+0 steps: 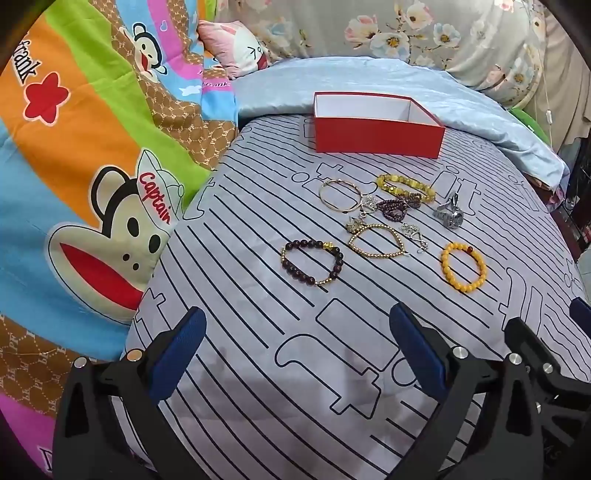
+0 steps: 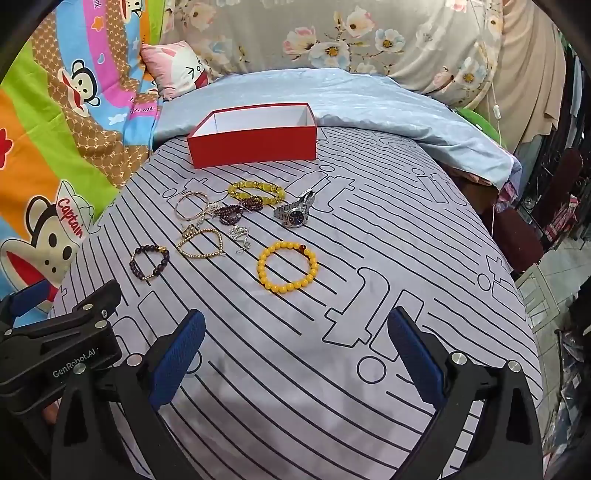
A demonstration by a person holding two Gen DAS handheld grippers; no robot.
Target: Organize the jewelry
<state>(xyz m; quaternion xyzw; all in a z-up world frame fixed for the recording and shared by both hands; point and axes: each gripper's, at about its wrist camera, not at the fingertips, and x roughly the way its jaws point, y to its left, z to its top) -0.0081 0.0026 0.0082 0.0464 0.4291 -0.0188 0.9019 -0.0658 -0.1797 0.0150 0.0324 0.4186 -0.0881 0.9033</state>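
Observation:
Several pieces of jewelry lie on the striped grey bedsheet (image 1: 258, 350). An empty red box (image 1: 376, 136) with a white inside stands beyond them; it also shows in the right wrist view (image 2: 255, 147). A dark bead bracelet (image 1: 313, 261), a gold chain (image 1: 376, 242), an orange bead bracelet (image 1: 463, 266), a yellow bead bracelet (image 1: 406, 187), a thin gold bangle (image 1: 340, 195) and a silver watch (image 1: 448, 215) lie apart. My left gripper (image 1: 295, 347) is open and empty, short of the jewelry. My right gripper (image 2: 295, 347) is open and empty, near the orange bead bracelet (image 2: 287, 266).
A colourful cartoon monkey blanket (image 1: 92, 166) lies on the left. A light blue quilt (image 1: 406, 81) and a floral cover (image 1: 424, 33) lie behind the box. A pink pillow (image 1: 232, 48) sits at the back. The bed's edge drops off at the right (image 2: 535, 295).

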